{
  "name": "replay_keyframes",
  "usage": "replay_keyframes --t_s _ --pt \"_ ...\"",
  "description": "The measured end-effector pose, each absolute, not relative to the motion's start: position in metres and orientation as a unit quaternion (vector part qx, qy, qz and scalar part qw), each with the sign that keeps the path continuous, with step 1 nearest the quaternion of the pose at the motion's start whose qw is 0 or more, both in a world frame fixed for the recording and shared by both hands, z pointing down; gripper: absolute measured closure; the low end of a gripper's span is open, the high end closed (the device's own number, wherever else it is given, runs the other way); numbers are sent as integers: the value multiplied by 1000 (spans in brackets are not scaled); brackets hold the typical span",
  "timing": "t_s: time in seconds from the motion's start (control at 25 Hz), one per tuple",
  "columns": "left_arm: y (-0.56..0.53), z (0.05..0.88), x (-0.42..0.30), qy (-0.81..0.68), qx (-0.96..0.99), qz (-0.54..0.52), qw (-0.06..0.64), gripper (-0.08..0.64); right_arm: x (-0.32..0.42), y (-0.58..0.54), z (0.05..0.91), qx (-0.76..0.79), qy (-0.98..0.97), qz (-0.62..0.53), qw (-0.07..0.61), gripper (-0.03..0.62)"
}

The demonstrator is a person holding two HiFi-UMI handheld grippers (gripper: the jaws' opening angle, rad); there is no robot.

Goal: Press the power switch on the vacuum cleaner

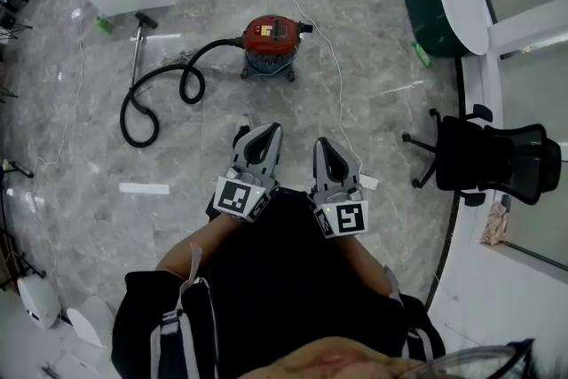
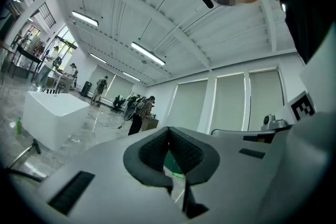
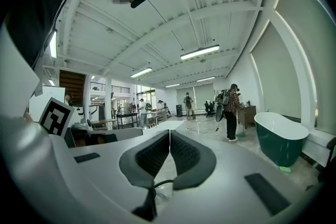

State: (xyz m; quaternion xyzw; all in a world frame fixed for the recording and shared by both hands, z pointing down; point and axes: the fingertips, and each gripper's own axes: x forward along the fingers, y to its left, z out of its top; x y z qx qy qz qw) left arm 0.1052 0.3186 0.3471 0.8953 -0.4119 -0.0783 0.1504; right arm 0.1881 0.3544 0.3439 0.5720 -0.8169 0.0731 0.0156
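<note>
Left hand-held gripper (image 1: 253, 130) closed, vacuum cleaner (image 1: 271, 44) well apart

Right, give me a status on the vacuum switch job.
Nothing looks done yet. The left tongs and right tongs are shut and empty, held close to the person, well short of the red vacuum cleaner on the floor ahead. In hand: nothing. Left to do: approach it and press its power switch, too small to make out here.

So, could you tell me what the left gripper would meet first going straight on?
Likely the vacuum cleaner: the left gripper lines up with it from above, nothing between, though held higher it might pass over.
</note>
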Motion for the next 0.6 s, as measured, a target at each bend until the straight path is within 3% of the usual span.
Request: replay_keyframes --t_s 0.6 --pt "120 327 38 -423 891 -66 149 541 109 138 332 546 -833 78 40 574"
